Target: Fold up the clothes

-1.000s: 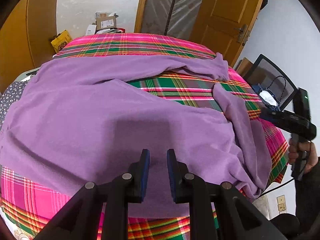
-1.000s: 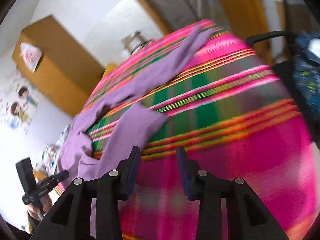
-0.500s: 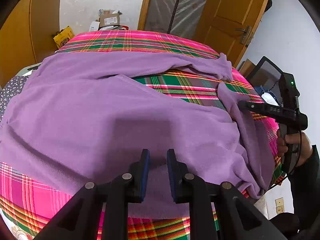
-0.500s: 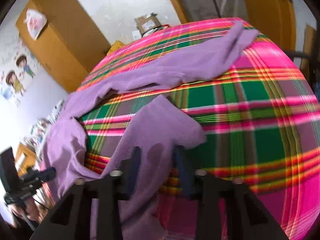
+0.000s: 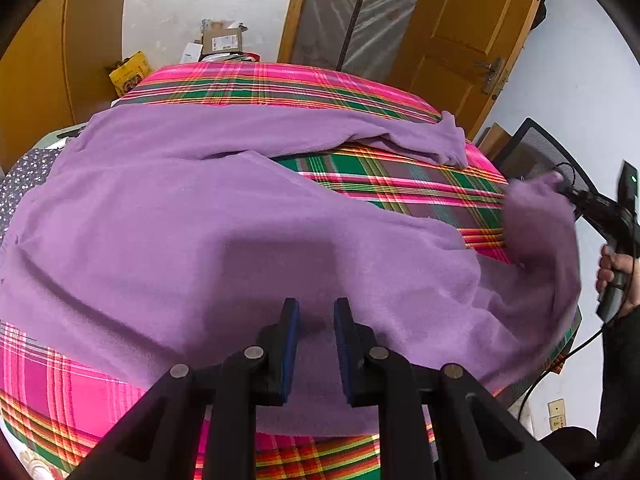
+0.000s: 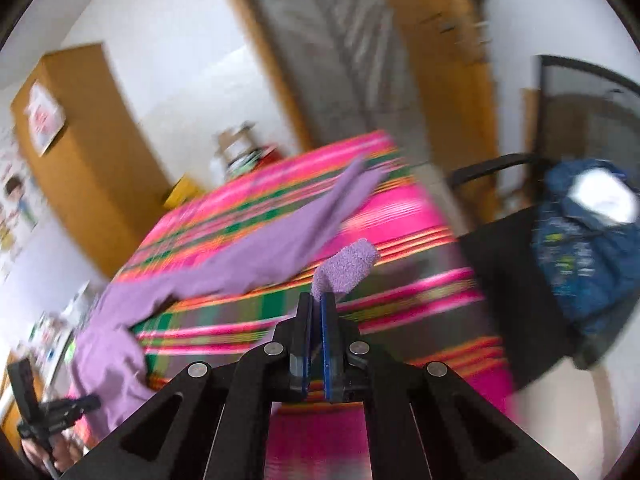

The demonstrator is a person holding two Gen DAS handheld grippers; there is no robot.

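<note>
A purple fleece garment (image 5: 208,232) lies spread over a pink and green plaid bed cover (image 5: 400,190). My left gripper (image 5: 316,308) hovers open over the garment's near hem. Smooth cloth shows in the gap between its blue pads. My right gripper (image 6: 318,300) is shut on the cuff of the near sleeve (image 6: 348,272), and the cuff sticks up past the tips. In the left wrist view this right gripper (image 5: 562,189) holds the sleeve end (image 5: 536,216) raised off the bed at the right edge. The far sleeve (image 6: 280,252) lies flat across the cover.
A black mesh chair (image 6: 576,92) carrying a blue bag (image 6: 580,240) stands right of the bed. Wooden doors (image 5: 460,20) and a wardrobe (image 6: 80,160) line the walls. Cardboard boxes (image 5: 224,40) and a yellow box (image 5: 128,74) sit beyond the bed's far end.
My right gripper closed on the near sleeve's cuff and lifted it off the bed, swinging up and to the right. The left gripper stayed still and open over the hem.
</note>
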